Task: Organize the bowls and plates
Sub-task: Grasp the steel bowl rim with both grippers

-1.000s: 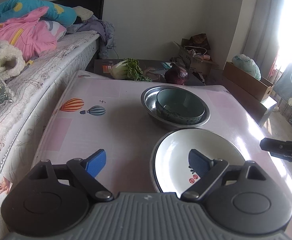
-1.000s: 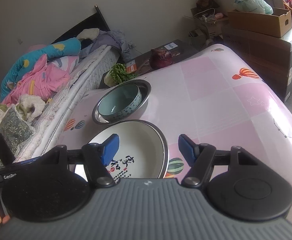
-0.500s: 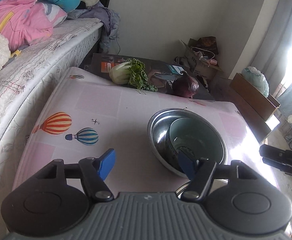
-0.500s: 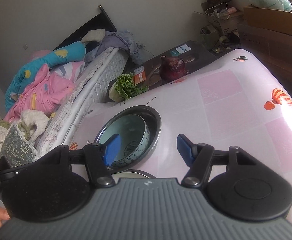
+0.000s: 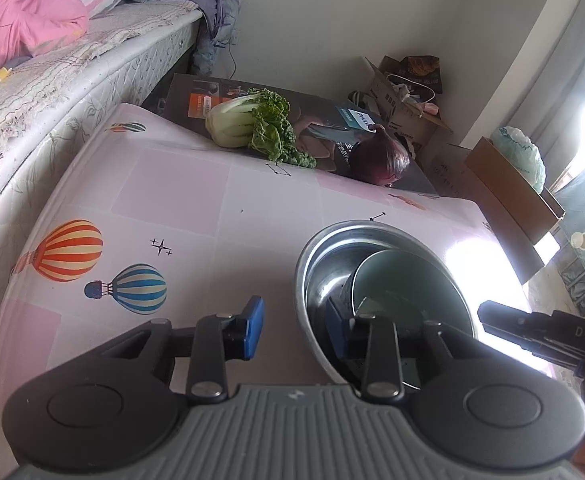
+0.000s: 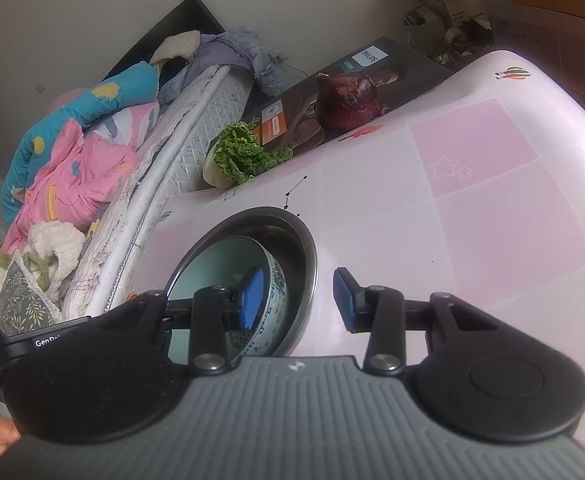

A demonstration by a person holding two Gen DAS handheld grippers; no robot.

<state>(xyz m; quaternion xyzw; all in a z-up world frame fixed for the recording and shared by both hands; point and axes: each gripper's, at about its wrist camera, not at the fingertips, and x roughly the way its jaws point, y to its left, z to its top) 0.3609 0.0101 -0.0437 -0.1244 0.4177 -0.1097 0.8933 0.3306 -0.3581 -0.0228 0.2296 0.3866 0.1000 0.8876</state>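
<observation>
On the pink balloon-print table (image 5: 196, 200), a steel basin (image 5: 332, 248) is seen with a pale blue bowl (image 6: 220, 256) nested inside it. The left gripper (image 5: 294, 328) is placed astride the basin's left rim, one blue pad outside and one inside; its jaws have just been closing, yet a gap to the rim is kept. The right gripper (image 6: 298, 300) is set likewise over the right walls of bowl and basin, jaws just closing, nothing pressed. A leafy cabbage (image 5: 248, 124) and a red cabbage (image 6: 348, 100) are seen at the far edge.
</observation>
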